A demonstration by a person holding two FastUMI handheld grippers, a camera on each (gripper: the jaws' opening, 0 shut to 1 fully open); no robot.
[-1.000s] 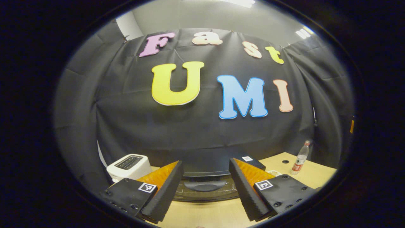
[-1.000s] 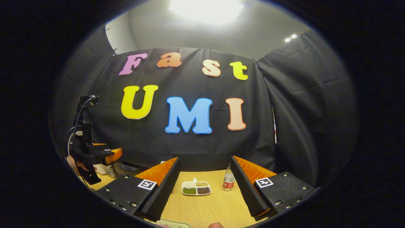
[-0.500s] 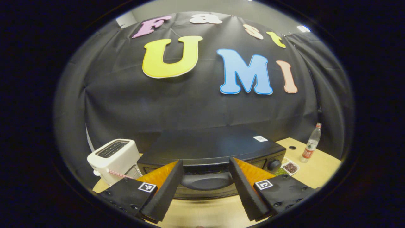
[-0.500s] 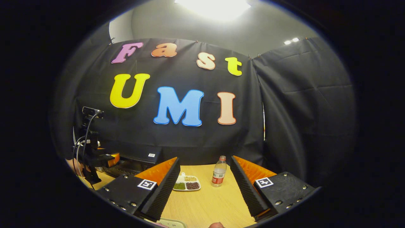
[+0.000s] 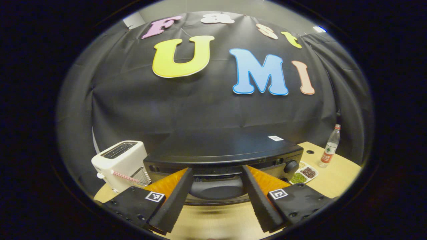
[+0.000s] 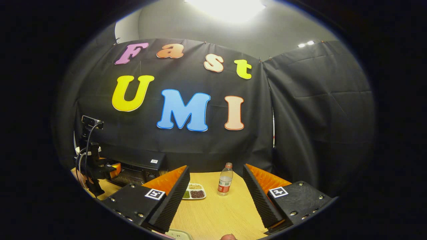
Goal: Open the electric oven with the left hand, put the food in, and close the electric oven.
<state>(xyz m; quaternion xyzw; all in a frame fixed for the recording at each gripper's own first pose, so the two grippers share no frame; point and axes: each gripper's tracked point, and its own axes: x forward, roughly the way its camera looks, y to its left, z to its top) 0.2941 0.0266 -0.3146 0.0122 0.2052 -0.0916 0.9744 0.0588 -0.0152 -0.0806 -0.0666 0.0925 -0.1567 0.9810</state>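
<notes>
In the left gripper view, the left gripper is hovering with its fingers spread wide and nothing between them. The black electric oven is sitting straight ahead, its long side running crosswise and its door handle facing the gripper, framed between the fingertips. A white toaster is standing ahead to the left — a divided snack tray and a water bottle ahead to the right.

The right gripper view is looking from the side: the right gripper is likewise gaping open over the wooden table, with the oven far off to its left.
</notes>
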